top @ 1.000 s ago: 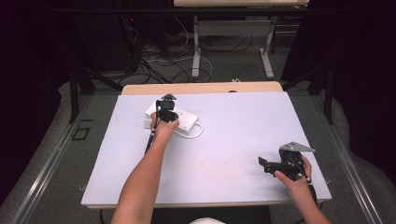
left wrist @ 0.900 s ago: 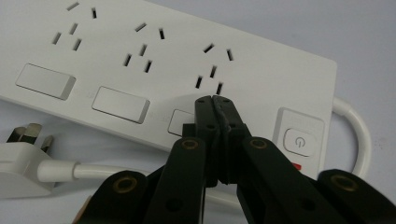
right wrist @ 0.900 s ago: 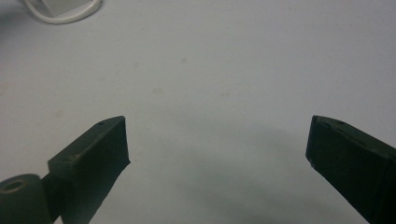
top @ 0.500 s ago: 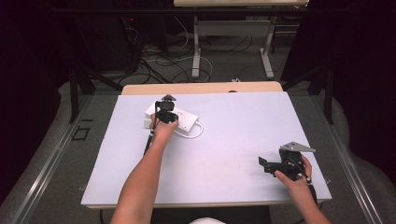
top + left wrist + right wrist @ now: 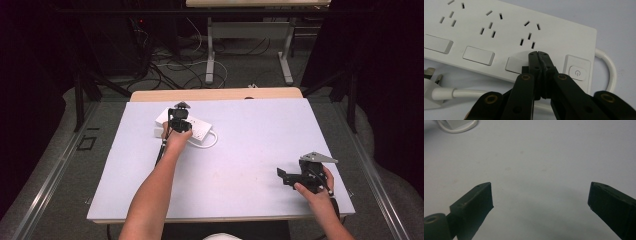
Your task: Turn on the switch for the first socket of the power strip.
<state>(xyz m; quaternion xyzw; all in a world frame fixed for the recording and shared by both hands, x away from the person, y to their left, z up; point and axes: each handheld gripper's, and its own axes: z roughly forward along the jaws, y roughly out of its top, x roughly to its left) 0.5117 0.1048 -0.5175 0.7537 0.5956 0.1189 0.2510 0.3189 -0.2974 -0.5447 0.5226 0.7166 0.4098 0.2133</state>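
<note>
A white power strip (image 5: pixel 197 128) lies at the back left of the white table (image 5: pixel 250 150), its cable looping off its right end. My left gripper (image 5: pixel 178 118) is over it. In the left gripper view the black jaws are shut together with nothing between them, and the left gripper (image 5: pixel 538 53) has its tips on or just above a rocker switch (image 5: pixel 515 64) of the power strip (image 5: pixel 554 32), beside the power button (image 5: pixel 577 72). My right gripper (image 5: pixel 281 175) rests near the front right of the table; the right gripper (image 5: pixel 540 195) stands open over bare table.
The strip's white plug (image 5: pixel 430 77) and cable (image 5: pixel 474 93) lie in front of it. A loop of white cable (image 5: pixel 457 127) is at the top left of the right gripper view. Beyond the table are a wooden edge (image 5: pixel 215 94), floor cables and desk legs (image 5: pixel 211 55).
</note>
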